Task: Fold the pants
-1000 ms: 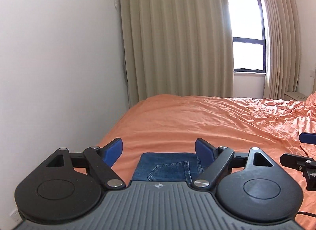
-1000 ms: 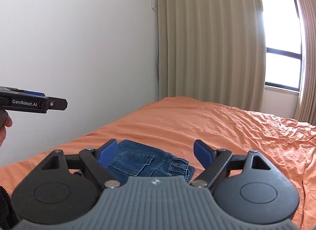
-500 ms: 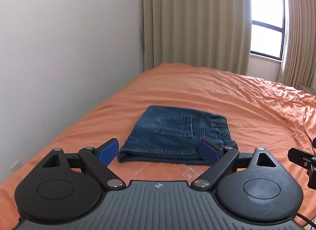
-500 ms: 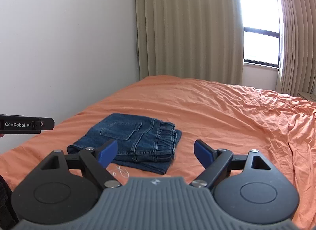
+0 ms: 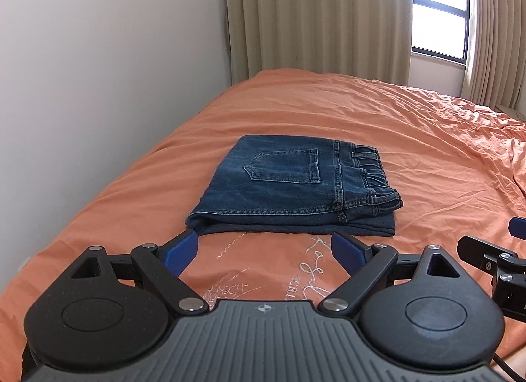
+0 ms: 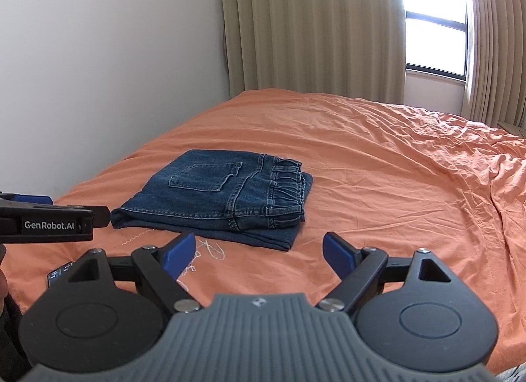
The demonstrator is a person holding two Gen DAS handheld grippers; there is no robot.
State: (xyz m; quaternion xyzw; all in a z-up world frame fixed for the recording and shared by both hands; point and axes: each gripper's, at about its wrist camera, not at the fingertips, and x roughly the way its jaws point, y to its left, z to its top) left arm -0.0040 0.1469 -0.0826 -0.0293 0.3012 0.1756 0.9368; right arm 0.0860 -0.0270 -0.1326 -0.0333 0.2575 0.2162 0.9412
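Blue denim pants (image 5: 296, 191) lie folded into a compact rectangle on the orange bed sheet (image 5: 378, 125), back pocket up, elastic waistband to the right. They also show in the right wrist view (image 6: 217, 198). My left gripper (image 5: 264, 249) is open and empty, hovering just short of the pants' near edge. My right gripper (image 6: 258, 250) is open and empty, near the pants' front right corner. The left gripper's side shows at the left of the right wrist view (image 6: 49, 221).
A white wall (image 5: 98, 86) runs along the bed's left side. Beige curtains (image 5: 312, 14) and a bright window (image 5: 437, 30) stand behind the bed. The sheet (image 6: 427, 185) is wrinkled on the right. White embroidery (image 5: 263, 277) marks the sheet near me.
Both grippers have pulled back and risen away from the folded pants, which now lie in full view. Both stayed open and empty.
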